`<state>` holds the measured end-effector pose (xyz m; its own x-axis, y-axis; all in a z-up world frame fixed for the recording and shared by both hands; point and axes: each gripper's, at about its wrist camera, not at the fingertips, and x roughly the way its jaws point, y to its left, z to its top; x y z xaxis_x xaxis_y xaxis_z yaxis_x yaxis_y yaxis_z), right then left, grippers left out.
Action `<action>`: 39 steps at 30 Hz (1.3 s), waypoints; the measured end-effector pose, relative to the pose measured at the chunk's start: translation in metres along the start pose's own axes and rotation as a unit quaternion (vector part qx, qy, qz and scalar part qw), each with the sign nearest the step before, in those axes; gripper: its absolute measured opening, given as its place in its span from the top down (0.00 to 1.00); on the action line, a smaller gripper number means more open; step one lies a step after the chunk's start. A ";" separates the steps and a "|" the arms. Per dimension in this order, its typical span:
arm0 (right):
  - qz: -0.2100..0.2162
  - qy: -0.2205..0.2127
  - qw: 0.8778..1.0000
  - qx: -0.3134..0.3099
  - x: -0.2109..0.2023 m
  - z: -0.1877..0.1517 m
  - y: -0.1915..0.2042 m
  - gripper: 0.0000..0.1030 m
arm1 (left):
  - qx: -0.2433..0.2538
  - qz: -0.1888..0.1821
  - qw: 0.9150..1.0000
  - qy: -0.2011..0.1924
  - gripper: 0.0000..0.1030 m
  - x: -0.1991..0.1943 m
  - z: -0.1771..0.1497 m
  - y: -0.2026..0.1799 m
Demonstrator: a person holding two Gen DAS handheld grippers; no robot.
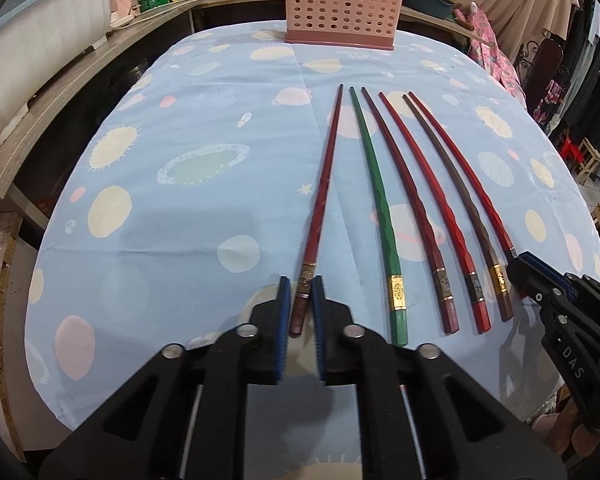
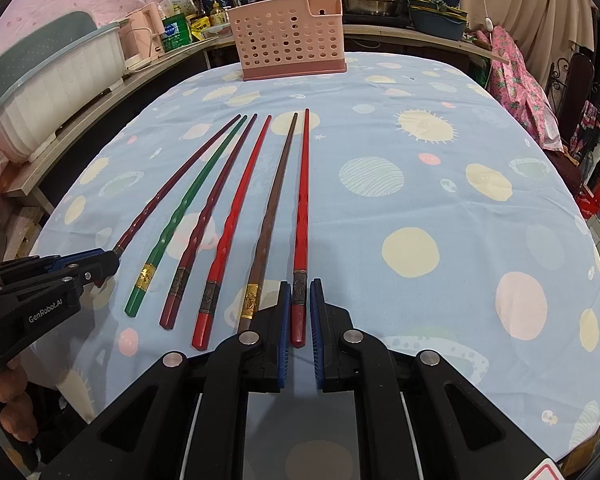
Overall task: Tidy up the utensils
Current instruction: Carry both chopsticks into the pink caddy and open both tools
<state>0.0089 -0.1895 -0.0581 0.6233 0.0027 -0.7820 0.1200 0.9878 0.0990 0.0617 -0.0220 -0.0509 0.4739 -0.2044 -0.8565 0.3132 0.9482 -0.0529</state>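
Tablecloth [image 1: 204, 128], pale blue with planet and sun prints, covers the whole work surface and carries every task object. Pink perforated utensil holder [image 1: 340, 4] stands upright at the far edge of the cloth, well apart from the chopsticks; at least one dark utensil handle appears to rise from its rear compartment, though the view there is too small to be sure. Six chopsticks lie flat in a fan on the near half of the cloth, tips pointing toward the holder and butt ends toward the cameras. Left gripper [image 1: 301, 304] straddles the butt of the dark red chopstick [image 1: 324, 184] at the left end of the fan, its blue pads [image 1: 285, 320] set narrowly either side, close to the shaft or just touching it. Right gripper [image 2: 300, 312] brackets the butt of the bright red chopstick [image 2: 303, 200] at the right end in the same narrow stance, a slim gap visible on each side. Between them lie the green chopstick [image 1: 376, 196] and three further sticks, none touched.
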 end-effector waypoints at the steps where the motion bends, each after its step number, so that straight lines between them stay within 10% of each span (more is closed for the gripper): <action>1: 0.002 0.002 1.000 0.002 0.000 0.001 -0.001 0.93 | -0.002 -0.009 1.000 0.004 0.92 0.000 0.001 0.001; 16: 0.024 -0.071 0.997 0.034 -0.056 0.064 -0.020 0.93 | -0.042 -0.025 0.996 -0.071 0.93 -0.062 0.056 0.020; 39: 0.057 -0.218 0.972 0.066 -0.093 0.267 -0.044 0.93 | -0.052 -0.035 0.977 -0.203 0.93 -0.117 0.252 0.029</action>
<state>0.1515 -0.2749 0.1744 0.9032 0.0159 -0.4289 0.1111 0.9566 0.2694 0.2228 -0.0314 0.1769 0.7482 -0.3288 -0.5763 0.2812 0.9438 -0.1735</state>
